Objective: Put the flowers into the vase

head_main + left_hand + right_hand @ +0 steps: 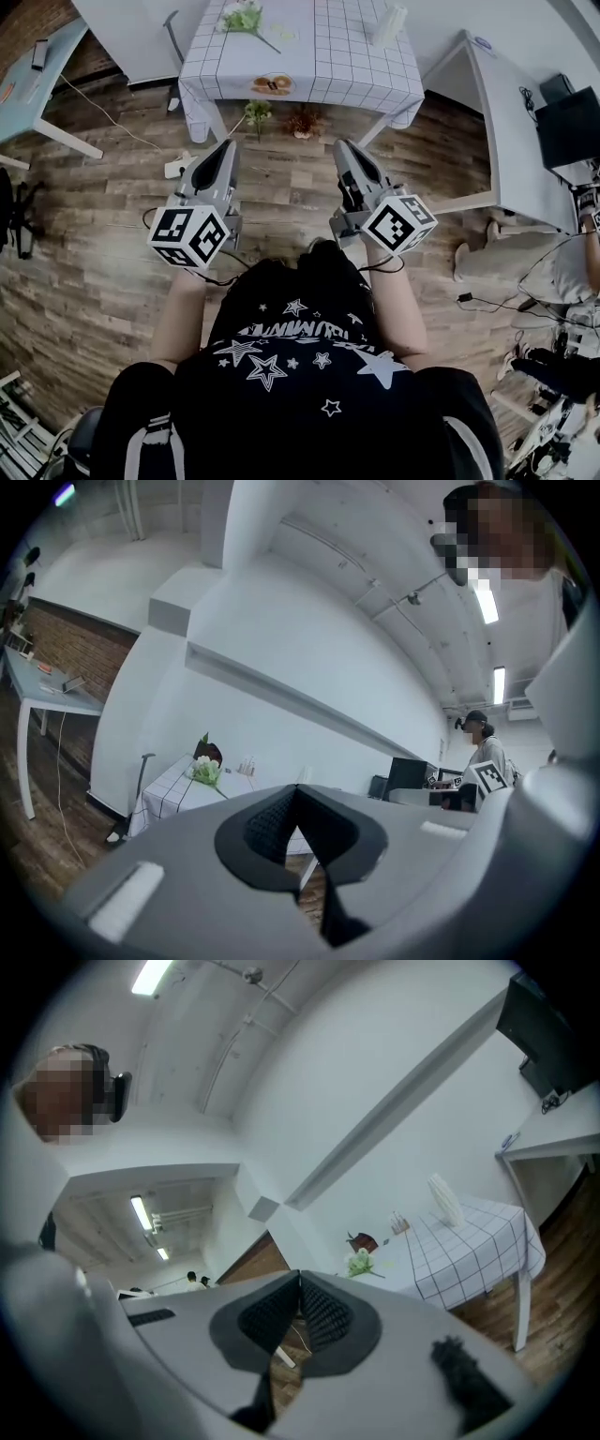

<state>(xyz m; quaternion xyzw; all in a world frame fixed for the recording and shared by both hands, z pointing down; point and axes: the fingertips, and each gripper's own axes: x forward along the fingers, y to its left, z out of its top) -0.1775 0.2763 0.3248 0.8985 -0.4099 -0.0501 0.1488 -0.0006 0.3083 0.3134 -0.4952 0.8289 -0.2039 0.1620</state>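
Flowers (246, 19) lie at the top of the head view on the checked desk (328, 56), left of the white vase (389, 26). The left tongs (226, 150) and right tongs (344, 150) hang mid-frame, well short of it.

Left gripper view: tongs pressed together, empty.

Right gripper view: likewise closed on nothing.

The step looks like the approach; next the tongs must reach the desk, spread and pinch the stems.

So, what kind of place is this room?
Probably a lab or office workroom: a white desk with a monitor, loose cables on the wood-look floor, and a checked-cloth table holding flowers.
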